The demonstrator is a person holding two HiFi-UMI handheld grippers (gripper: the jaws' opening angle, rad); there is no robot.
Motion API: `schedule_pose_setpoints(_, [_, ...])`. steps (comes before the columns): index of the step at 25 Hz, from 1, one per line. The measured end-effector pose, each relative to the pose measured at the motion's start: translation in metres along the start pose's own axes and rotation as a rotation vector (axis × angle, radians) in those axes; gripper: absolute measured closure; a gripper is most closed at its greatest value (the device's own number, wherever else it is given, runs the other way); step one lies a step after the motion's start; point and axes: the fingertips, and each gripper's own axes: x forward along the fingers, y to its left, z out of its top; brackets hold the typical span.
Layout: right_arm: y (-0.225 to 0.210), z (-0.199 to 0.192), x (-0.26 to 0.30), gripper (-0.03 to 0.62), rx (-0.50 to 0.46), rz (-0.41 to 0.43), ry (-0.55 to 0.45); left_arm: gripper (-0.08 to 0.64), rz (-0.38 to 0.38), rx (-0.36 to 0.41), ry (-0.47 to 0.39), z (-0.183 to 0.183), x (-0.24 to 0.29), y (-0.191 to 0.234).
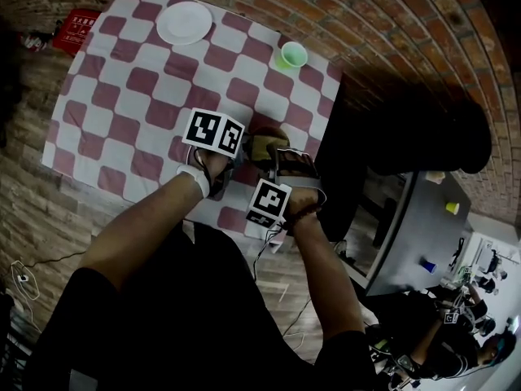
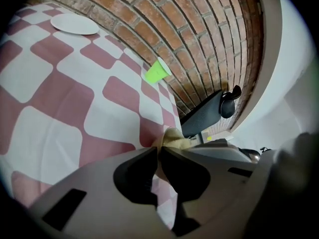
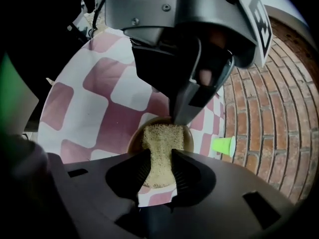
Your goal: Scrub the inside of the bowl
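Observation:
A small brown bowl (image 1: 264, 137) stands on the red-and-white checked tablecloth (image 1: 122, 96), near the table's front right edge. My left gripper (image 1: 242, 151) is shut on the bowl's rim; in the left gripper view a thin tan edge of the bowl (image 2: 173, 136) shows between the nearly closed jaws of this gripper (image 2: 158, 156). In the right gripper view the left gripper (image 3: 178, 118) comes down onto the far rim of the bowl (image 3: 133, 142). My right gripper (image 3: 159, 167) is shut on a yellowish scrub sponge (image 3: 159, 143), whose far end reaches inside the bowl.
A white plate (image 1: 185, 22) lies at the far side of the table and a green cup (image 1: 292, 55) stands by the far right edge. A black chair (image 2: 207, 114) is just past that edge. A grey table (image 1: 415, 226) stands further right.

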Motion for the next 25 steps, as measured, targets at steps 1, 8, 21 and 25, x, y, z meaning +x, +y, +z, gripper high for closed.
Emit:
schedule_pose_setpoints(1, [-0.001,0.003,0.001,0.453,0.01,-0.003,-0.012,0.518,0.0,-0.001,-0.004,0.003,0.0,0.0])
schedule_pose_setpoints(8, [-0.003,-0.003,0.004,0.453,0.118,0.058,0.015,0.501,0.023,0.044,-0.021,-0.001,-0.016,-0.001])
schedule_pose_setpoints(21, [-0.006,-0.008,-0.009,0.453,0.014,-0.012,-0.034,0.494,0.006,-0.041,0.017,-0.033,0.002,-0.012])
schedule_pose_setpoints(25, [0.007,-0.005,-0.004,0.453,0.028,0.034,-0.022,0.516,0.025,-0.031,-0.005,-0.02,-0.001,-0.007])
